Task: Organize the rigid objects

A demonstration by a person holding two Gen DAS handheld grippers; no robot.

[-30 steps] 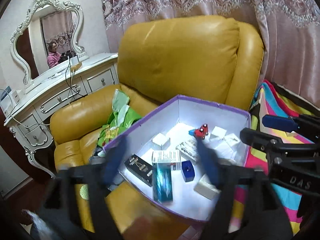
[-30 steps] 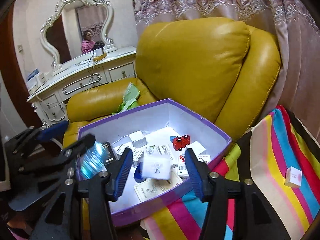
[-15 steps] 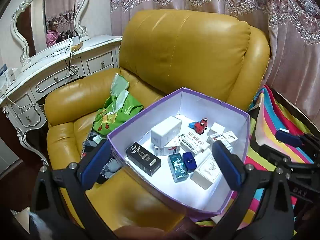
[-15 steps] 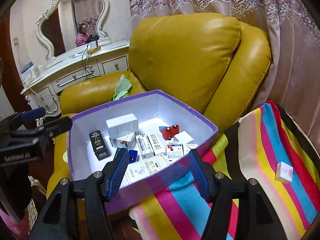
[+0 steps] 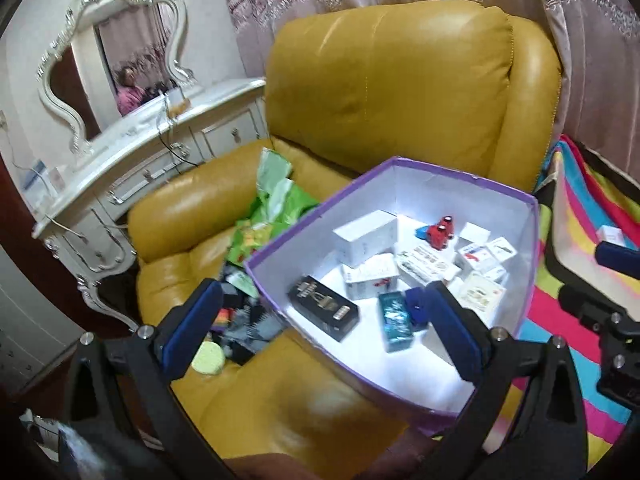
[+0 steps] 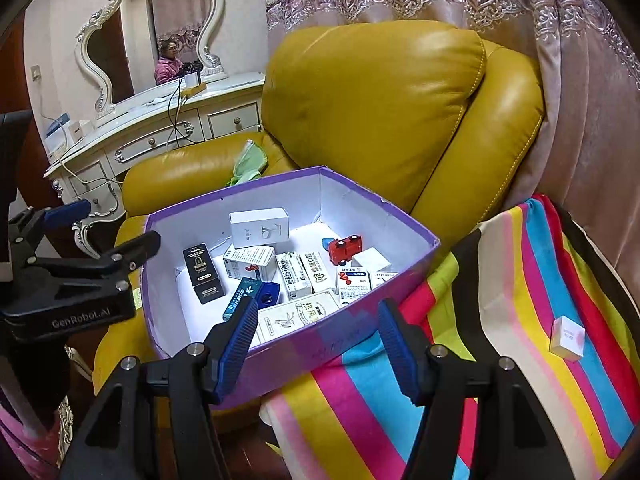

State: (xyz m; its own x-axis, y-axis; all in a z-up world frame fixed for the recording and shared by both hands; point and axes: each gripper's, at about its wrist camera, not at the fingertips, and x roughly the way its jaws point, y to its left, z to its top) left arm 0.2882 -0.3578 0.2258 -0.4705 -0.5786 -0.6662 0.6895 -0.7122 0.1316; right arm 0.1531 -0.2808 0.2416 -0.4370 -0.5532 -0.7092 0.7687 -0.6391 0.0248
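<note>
A purple box (image 6: 362,330) with white inner walls sits on the seat of a yellow armchair (image 6: 384,108), its near side against a striped blanket (image 6: 516,280), and small cartons fill it: a black carton (image 6: 202,274) by the left wall, a teal carton (image 5: 394,320) near the front, a red toy car (image 6: 345,249) toward the far right corner. The left gripper (image 5: 320,330) stands wide apart over the box's front left corner with nothing in it, and the right gripper (image 6: 314,346) hangs partly open and empty over the front wall. A small pink and white carton (image 6: 567,337) lies alone on the blanket, well apart from the box.
</note>
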